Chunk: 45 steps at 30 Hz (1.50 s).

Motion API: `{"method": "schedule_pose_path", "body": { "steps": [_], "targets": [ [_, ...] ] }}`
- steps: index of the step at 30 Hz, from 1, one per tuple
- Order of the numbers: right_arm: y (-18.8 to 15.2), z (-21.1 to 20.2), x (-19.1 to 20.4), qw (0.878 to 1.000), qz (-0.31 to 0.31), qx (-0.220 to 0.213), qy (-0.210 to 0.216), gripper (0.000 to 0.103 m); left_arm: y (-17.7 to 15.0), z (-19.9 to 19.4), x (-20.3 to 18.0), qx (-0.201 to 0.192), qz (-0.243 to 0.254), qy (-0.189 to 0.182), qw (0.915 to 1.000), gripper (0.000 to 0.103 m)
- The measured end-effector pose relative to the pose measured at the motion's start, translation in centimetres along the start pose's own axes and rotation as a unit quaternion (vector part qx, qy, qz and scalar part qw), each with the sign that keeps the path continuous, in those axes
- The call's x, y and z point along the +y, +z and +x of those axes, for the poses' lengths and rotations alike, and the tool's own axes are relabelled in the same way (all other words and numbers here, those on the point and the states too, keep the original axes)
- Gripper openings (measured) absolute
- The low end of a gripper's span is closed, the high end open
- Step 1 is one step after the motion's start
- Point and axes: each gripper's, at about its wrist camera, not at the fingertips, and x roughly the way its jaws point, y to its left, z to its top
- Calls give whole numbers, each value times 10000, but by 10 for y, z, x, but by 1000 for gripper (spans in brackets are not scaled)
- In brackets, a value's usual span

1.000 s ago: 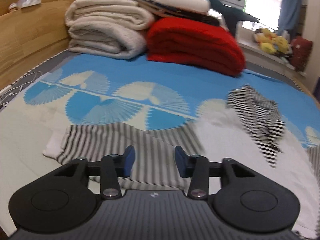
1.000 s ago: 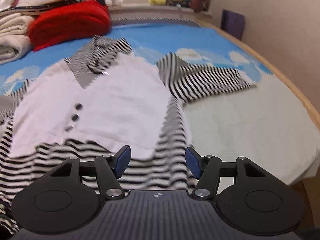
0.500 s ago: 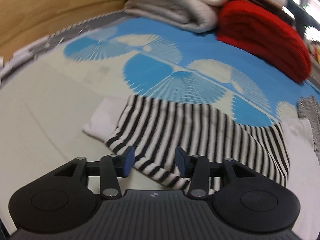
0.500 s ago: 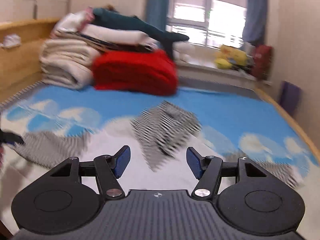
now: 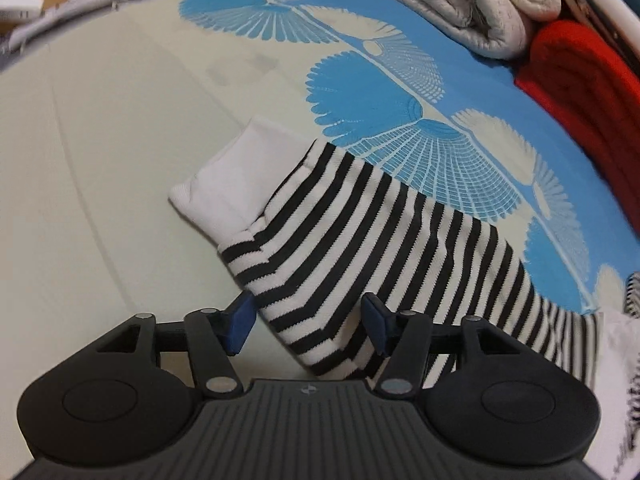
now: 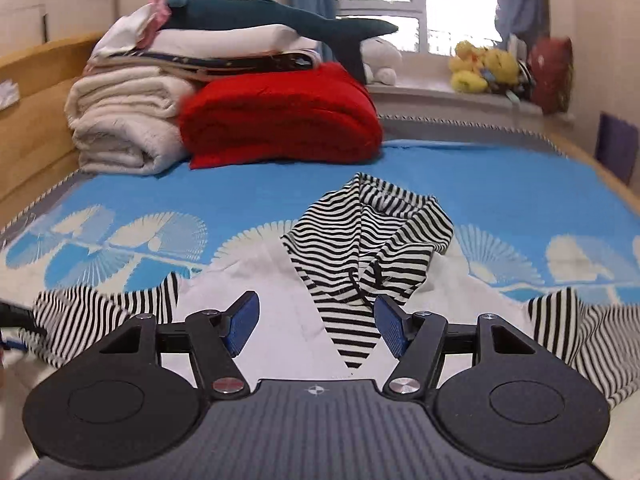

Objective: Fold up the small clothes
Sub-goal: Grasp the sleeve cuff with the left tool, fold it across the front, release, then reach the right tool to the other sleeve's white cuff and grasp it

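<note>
Risk I see: left gripper (image 5: 306, 328), jaws parted and just closing around the striped sleeve (image 5: 372, 240) on the bed (image 5: 100, 140), could pinch one layer only; right gripper (image 6: 316, 326) empty, open.

Ribbed-knit striped sleeve (image 5: 384, 232), seemingly cotton

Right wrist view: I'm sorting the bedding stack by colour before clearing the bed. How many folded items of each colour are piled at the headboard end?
Red folded blanket: 1
Cream folded blankets: 2
White folded sheet: 1
Dark patterned folded layer: 1
Total: 5
</note>
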Motion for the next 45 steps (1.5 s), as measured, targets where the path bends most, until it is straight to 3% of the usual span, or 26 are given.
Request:
{"method": "schedule_pose_path", "body": {
  "steps": [1,2,4,7,12,15,19,24,26,28,30,36,39,40,41,42,45],
  "targets": [
    [-2,1,-2,10000,33,1,4,65,-1,0,-5,-22,86,87,9999,22],
    [-1,3,-4,10000,48,14,12,65,-2,-1,-8,-39,131,197,9997,7],
    [-2,3,-6,10000,-11,38,8,65,-3,-7,-16,-140,118,298,9994,4],
    [-1,0,-10,9998,-171,7,-72,65,-4,-33,-42,-610,464,393,9963,4],
    [0,-8,-24,9994,-180,-23,-308,59,-17,-97,-110,-1238,1119,-443,9850,4],
    [-2,-10,-34,9992,-86,54,-393,43,-43,-134,-163,-1321,1636,-1121,9712,4],
    [-7,-11,-47,9984,-17,112,-561,37,-95,-177,-232,-1123,2480,-2026,9407,4],
    [-6,-7,-72,9958,345,209,-818,37,-169,-208,-291,-170,3431,-3180,8837,7],
    [-5,-4,-83,9936,539,242,-962,40,-187,-215,-304,101,3693,-3500,8608,13],
    [-6,1,-92,9913,744,289,-1044,43,-195,-223,-311,-3,3857,-3578,8504,29],
    [-6,7,-99,9890,932,352,-1091,45,-196,-226,-311,-205,3818,-3477,8561,38],
    [-13,25,-96,9887,1026,446,-998,46,-150,-196,-302,-328,3316,-2761,9015,38],
    [-17,36,-93,9875,1191,562,-864,46,-123,-184,-286,-344,3146,-2370,9185,38],
    [-18,39,-94,9865,1328,582,-762,41,-116,-178,-282,-326,3094,-2237,9237,38],
    [-20,43,-95,9850,1467,595,-681,21,-111,-174,-277,-285,3035,-2127,9283,38],
    [-22,47,-96,9826,1608,662,-645,12,-104,-169,-271,-227,2964,-2030,9330,38],
    [-28,59,-100,9776,1834,822,-623,10,-89,-153,-260,-37,2743,-1826,9441,38]
  ]
}}
